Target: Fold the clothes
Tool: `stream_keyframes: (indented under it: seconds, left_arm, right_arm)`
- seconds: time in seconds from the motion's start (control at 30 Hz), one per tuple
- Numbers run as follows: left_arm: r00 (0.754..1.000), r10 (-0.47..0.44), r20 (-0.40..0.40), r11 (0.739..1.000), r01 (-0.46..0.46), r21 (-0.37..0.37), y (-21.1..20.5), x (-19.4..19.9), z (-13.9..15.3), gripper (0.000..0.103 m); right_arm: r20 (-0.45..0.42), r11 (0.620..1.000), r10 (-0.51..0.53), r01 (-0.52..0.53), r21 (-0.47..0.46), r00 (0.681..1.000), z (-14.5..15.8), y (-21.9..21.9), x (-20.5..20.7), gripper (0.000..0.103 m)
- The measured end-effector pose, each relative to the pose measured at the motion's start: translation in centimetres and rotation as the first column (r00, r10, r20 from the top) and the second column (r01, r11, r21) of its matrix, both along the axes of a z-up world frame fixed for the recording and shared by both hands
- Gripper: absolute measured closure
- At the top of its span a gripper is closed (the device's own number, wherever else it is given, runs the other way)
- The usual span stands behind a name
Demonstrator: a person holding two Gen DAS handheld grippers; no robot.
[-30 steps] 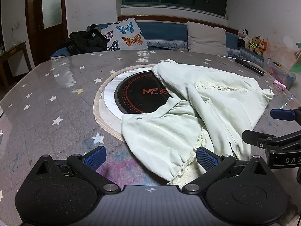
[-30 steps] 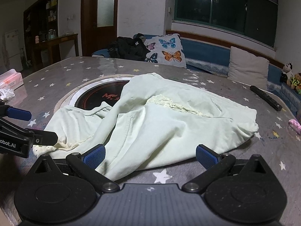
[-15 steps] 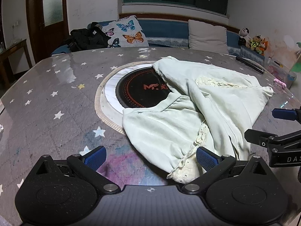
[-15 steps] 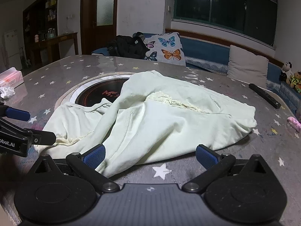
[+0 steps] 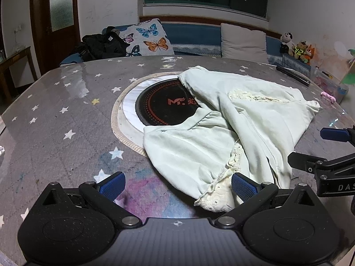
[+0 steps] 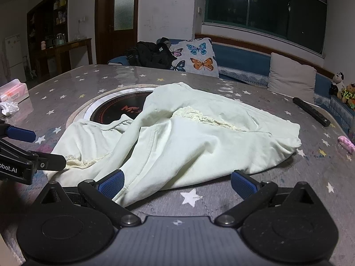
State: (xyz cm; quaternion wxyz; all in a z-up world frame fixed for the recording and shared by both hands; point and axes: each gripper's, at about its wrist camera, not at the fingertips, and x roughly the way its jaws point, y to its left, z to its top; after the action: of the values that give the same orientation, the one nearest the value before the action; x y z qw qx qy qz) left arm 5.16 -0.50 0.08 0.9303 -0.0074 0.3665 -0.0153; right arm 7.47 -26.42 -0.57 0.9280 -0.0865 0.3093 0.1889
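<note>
A pale green garment (image 5: 239, 124) with cream lace trim lies crumpled on the grey star-patterned table (image 5: 55, 115), partly over a round black cooktop (image 5: 164, 106). It also shows in the right wrist view (image 6: 188, 137). My left gripper (image 5: 177, 184) is open and empty, its right fingertip beside the lace hem at the garment's near edge. My right gripper (image 6: 176, 182) is open and empty, its left fingertip at the garment's near fold. Each gripper shows in the other's view: the right one at the right edge (image 5: 321, 153), the left one at the left edge (image 6: 28, 148).
A black remote (image 6: 310, 110) and a pink item (image 6: 346, 144) lie at the table's right side. A tissue box (image 6: 13, 89) and crumpled tissue (image 6: 8, 107) sit at the left. A bench with cushions (image 5: 150, 37) runs behind the table.
Both grippers have drawn back and risen slightly from the garment; the table looks a little farther off. The garment has not moved. Both stay open.
</note>
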Motion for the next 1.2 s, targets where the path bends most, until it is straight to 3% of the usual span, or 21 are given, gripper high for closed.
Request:
stream_keyframes:
  seconds: [1.2]
  left_arm:
    - [1.000, -0.017, -0.025, 0.999, 0.018, 0.049, -0.4, -4.7, -1.3, 0.000]
  right_arm:
    - [-0.022, 1.000, 0.000, 0.000, 0.000, 1.000, -1.1, -0.5, -4.5, 0.000]
